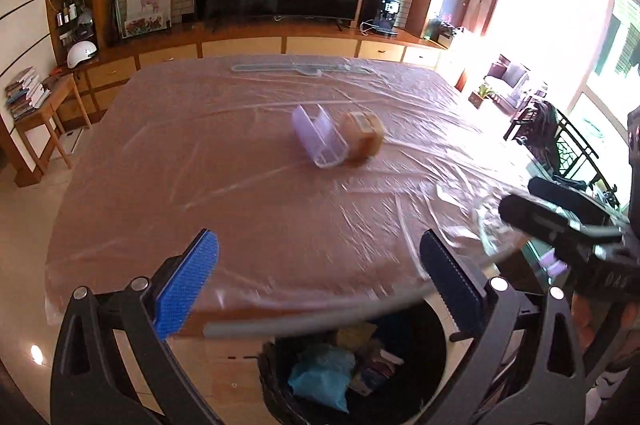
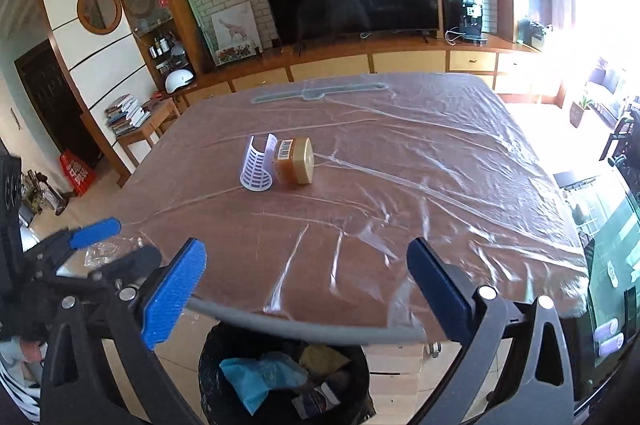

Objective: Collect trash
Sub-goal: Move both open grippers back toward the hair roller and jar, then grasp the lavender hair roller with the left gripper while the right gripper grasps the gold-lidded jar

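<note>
- While both grippers hang over the near table edge, the left gripper [image 1: 320,285] has its jaws spread wide, gripping nothing.
- Likewise the right gripper [image 2: 306,289] is wide open and empty.
- A grey tube [image 2: 304,327] crosses just below its fingertips.
- Below stands a black trash bin [image 2: 280,381], holding blue plastic [image 2: 256,375] and other scraps.
- Mid-table on the plastic-covered table [image 2: 400,193], a white slotted piece [image 2: 258,165] touches a brown jar [image 2: 296,161] lying on its side.
</note>
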